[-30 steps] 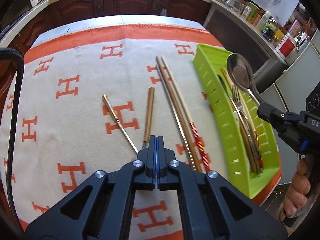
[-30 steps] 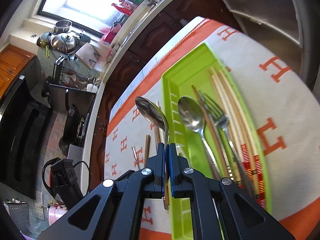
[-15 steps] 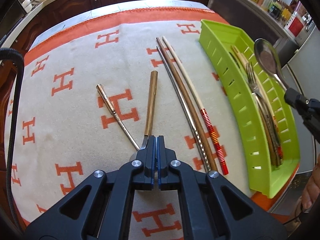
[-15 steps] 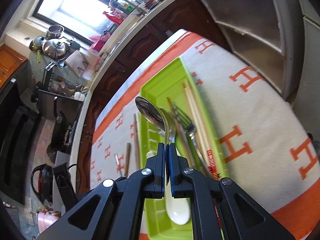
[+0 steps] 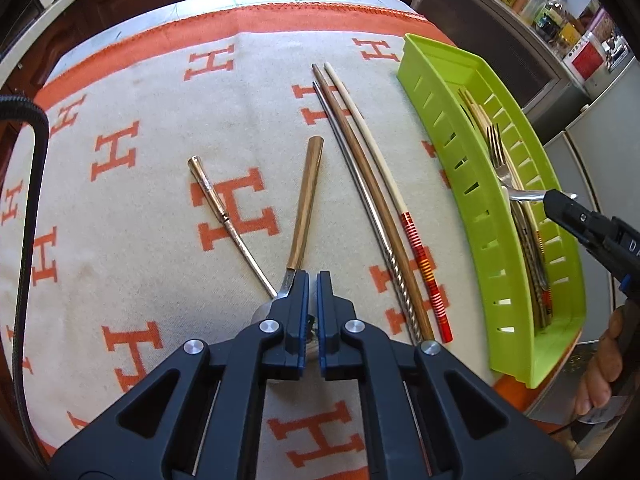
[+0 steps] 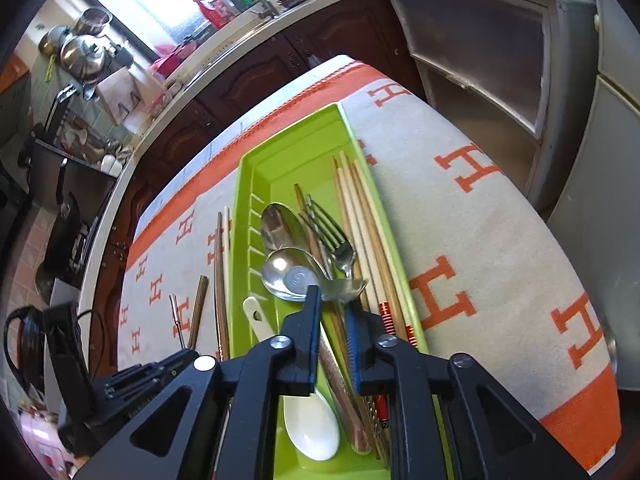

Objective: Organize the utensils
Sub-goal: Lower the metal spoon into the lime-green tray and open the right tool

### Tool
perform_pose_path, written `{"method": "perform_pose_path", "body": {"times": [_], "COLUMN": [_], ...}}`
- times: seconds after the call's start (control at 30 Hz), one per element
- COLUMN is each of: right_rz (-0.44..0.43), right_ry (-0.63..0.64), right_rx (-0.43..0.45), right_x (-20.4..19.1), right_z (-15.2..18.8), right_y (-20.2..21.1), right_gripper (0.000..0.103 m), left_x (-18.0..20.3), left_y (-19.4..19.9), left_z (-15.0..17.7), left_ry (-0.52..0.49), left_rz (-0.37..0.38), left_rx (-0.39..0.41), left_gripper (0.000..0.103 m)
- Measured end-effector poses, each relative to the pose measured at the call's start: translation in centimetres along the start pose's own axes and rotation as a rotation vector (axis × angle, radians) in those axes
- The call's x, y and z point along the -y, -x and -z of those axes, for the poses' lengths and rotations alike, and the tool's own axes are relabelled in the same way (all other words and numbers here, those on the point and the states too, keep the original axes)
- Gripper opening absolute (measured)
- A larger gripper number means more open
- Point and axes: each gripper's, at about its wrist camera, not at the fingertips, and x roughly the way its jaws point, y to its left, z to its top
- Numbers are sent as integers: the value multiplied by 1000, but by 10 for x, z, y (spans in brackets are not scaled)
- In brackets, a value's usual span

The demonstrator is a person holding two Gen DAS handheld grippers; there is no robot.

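Right wrist view alone shows white spoon point(image 6: 308, 428) in green tray point(image 6: 256, 184), right claw point(image 6: 332, 300) just parted, left claw point(image 5: 310, 280) closed.

surface: H-patterned blanket point(image 5: 132, 216) | on it: green tray point(image 5: 452, 128), three chopsticks point(image 5: 360, 184), two metal-tipped utensils point(image 5: 306, 204)
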Motion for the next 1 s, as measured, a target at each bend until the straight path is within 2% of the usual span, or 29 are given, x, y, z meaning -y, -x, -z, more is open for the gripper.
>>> {"method": "perform_pose_path", "body": {"times": [0.17,0.33,0.4,0.67,0.87,1.0], "right_rz": [-4,-60,-69,-79,-88,-93], "right_ry": [61,98,104,99,107,107], "right_rx": [18,-22,-31,-44,-36,-41], "right_x": [-15,-22,-23,-18,-17,-17], "right_z": [1,4,7,11,14,15], "right_y": [6,7,8,5,8,6], "right_gripper": [23,25,25,25,25,25], "left_x": [-2,0,1,-3,-1,-1], "left_y": [5,5,4,3,22,17], "left_z": [1,2,1,-4,-10,-20], "left_ry": [3,-5,-6,17,-33,-69], "left_rz": [15,17,8,9,-20,-35], "left_rx": [2,6,8,5,68,73], "left_gripper": [5,23,27,27,27,27]}}
